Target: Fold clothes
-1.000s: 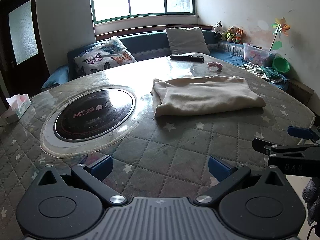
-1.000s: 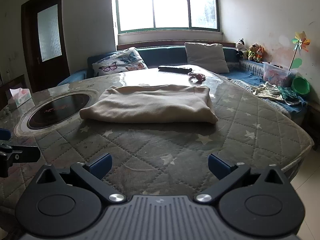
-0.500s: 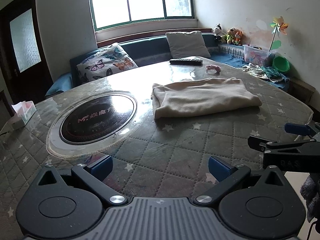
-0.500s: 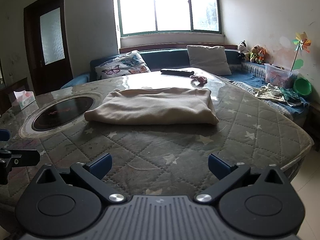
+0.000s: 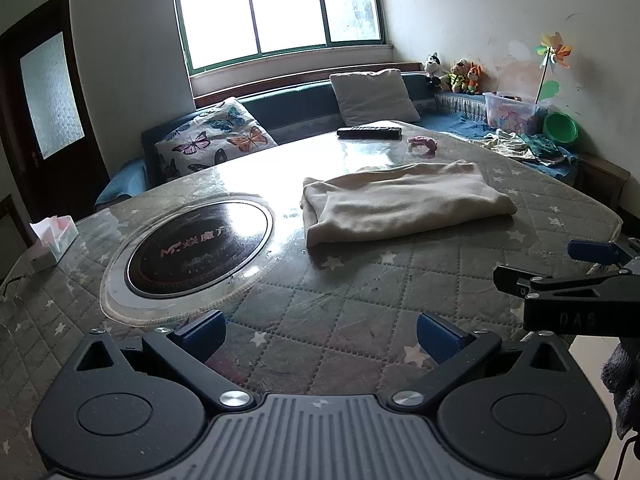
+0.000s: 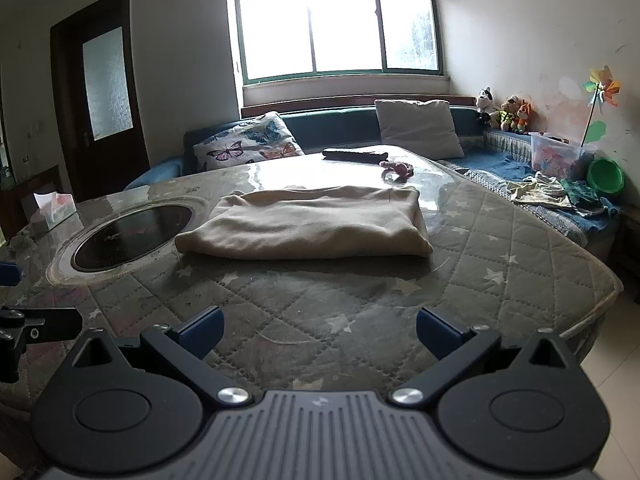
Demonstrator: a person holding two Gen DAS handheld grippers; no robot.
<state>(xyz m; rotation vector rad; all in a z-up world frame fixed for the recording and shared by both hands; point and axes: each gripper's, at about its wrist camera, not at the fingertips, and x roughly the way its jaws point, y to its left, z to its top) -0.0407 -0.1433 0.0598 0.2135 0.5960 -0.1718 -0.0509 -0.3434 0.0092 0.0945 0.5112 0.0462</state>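
A beige garment (image 5: pixel 404 200) lies folded into a flat rectangle on the quilted table (image 5: pixel 360 300), right of the round cooktop. It also shows in the right wrist view (image 6: pixel 312 228). My left gripper (image 5: pixel 318 334) is open and empty, held above the table's near edge, well short of the garment. My right gripper (image 6: pixel 318 330) is open and empty, also near the front edge. The right gripper shows at the right of the left wrist view (image 5: pixel 560 268). The left gripper's tip shows at the left edge of the right wrist view (image 6: pixel 36 324).
A round black cooktop (image 5: pixel 196 252) is set into the table's left part. A tissue box (image 5: pixel 52 238) stands at the far left. A remote (image 5: pixel 368 131) and a pink item (image 5: pixel 422 143) lie at the far edge. A sofa with cushions (image 5: pixel 372 96) runs behind.
Both grippers have drawn back and risen away from the table, so the garment looks farther off. The garment has not moved. Both stay open.
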